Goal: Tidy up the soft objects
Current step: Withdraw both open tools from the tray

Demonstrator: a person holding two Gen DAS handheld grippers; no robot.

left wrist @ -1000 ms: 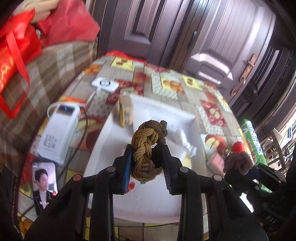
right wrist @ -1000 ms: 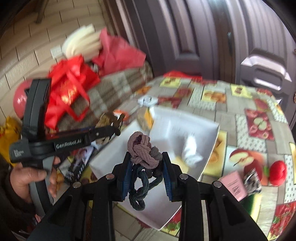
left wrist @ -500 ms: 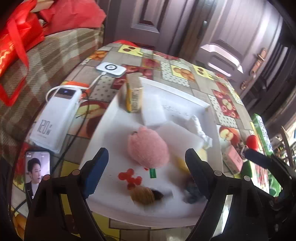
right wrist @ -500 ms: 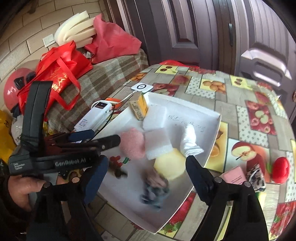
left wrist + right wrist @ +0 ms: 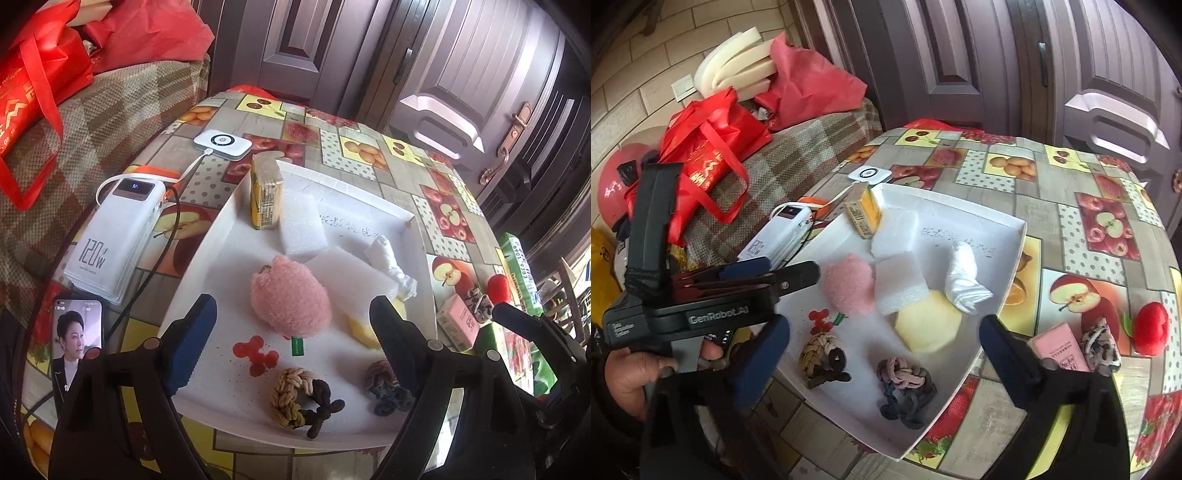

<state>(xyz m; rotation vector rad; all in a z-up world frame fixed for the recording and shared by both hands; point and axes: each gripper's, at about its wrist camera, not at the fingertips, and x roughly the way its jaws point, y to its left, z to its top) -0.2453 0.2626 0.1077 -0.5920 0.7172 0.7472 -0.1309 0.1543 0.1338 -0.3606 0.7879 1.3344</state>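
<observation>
I see both claws, left gripper (image 5: 291, 332) and still-widening right gripper (image 5: 882, 343), apart and empty above two knotted braided rope bundles (image 5: 822, 354) (image 5: 905, 384) in the white square tray (image 5: 960, 218).

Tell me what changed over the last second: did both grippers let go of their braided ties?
Yes. The left gripper released the tan-and-brown braided tie, which now lies at the white tray's near edge. The right gripper dropped the mauve-and-navy braided tie beside it; its jaws are opening, nothing between them. The pink pompom, foam blocks and power bank stayed put.
</observation>
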